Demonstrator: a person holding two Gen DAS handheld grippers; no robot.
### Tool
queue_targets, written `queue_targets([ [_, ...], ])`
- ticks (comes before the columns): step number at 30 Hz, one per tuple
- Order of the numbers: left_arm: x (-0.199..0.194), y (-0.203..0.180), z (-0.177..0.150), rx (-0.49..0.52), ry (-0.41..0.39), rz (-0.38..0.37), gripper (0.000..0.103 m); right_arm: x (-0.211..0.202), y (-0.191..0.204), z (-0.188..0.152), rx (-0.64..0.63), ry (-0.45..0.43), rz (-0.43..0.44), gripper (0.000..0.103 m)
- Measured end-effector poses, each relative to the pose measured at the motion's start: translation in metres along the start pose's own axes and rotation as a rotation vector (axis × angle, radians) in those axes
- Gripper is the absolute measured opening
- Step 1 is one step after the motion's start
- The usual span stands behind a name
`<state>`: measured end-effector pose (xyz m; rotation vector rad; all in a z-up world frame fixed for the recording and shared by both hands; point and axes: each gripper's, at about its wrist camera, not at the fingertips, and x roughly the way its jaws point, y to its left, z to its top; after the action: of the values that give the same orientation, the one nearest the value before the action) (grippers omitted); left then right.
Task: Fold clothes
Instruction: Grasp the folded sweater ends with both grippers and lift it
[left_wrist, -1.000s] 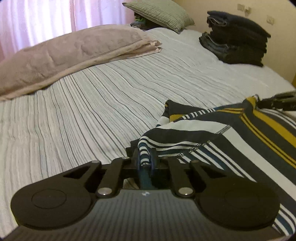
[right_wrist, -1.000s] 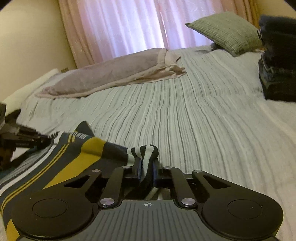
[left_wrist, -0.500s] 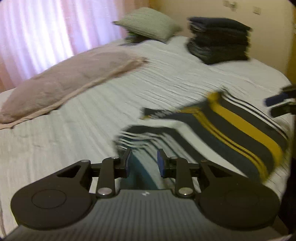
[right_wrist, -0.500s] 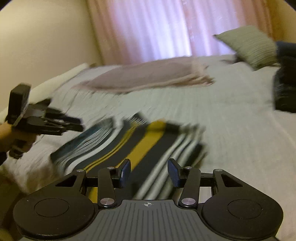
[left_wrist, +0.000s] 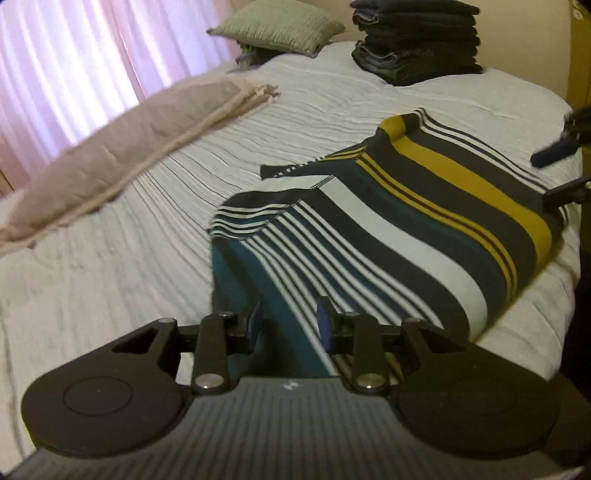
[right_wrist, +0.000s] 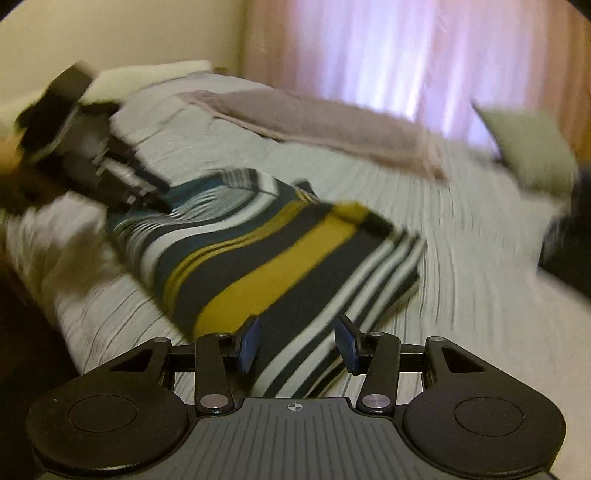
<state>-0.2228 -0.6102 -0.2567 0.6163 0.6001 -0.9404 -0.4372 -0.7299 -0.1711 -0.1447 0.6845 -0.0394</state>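
**Striped garment flat on bed, both grippers empty**

Garment: striped shirt (left_wrist: 388, 229), folded, lying flat on striped bedsheet (left_wrist: 110, 280) near bed's front edge. Bands of navy, white, teal, mustard. Stitched hem visible on upper layer in L wrist view; a narrow dark strip pokes out from under it toward the pillows.

L gripper (left_wrist: 290, 325): jaws apart, moderate gap, nothing between them. Sits just above/at the teal end of shirt; teal band runs straight through the gap in that view. Contact w/ cloth: can't tell. Seen from R wrist cam, same gripper (right_wrist: 147, 195) is at far-left end of shirt, a hand partly visible behind it, heavily blurred.

R gripper (right_wrist: 297, 345): jaws wide, empty. Hovers over the navy/white-striped end of shirt, mustard band just left of the gap. From L wrist cam its fingertips (left_wrist: 554, 153) show at right frame edge, spread, just beside the mustard end.

So: shirt lies between the two grippers, one at each short end.

Surroundings: long pinkish pillow (left_wrist: 122, 155) beyond shirt, well apart. Green cushion (left_wrist: 277, 26) at far end. Stack of dark folded clothes (left_wrist: 417, 40) far right corner. Pink curtains (right_wrist: 406, 48) behind. R view motion-blurred.
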Motion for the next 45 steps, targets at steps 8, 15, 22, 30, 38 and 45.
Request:
queue_targets([
  [8,-0.03,-0.036,-0.027,0.244,-0.046,0.054,0.04,0.026,0.069,-0.03,-0.504,0.037,-0.116,0.049],
  [15,-0.036,-0.072,-0.042,0.497,-0.072,0.125,0.052,0.08,0.09,-0.049,-0.841,0.093,-0.281,0.062],
  [22,0.0,-0.112,-0.057,0.804,-0.032,0.222,0.062,0.072,0.068,-0.028,-0.746,0.063,-0.225,0.037],
  [30,0.032,-0.127,-0.054,0.855,0.01,0.271,0.037,0.052,0.06,-0.029,-0.746,0.037,-0.25,0.036],
  [38,0.038,-0.128,-0.052,0.814,0.038,0.262,0.031,0.065,0.076,-0.047,-0.807,0.031,-0.325,0.046],
  [45,0.036,-0.132,-0.054,0.798,0.04,0.264,0.031,0.075,0.085,-0.047,-0.844,0.026,-0.347,0.059],
])
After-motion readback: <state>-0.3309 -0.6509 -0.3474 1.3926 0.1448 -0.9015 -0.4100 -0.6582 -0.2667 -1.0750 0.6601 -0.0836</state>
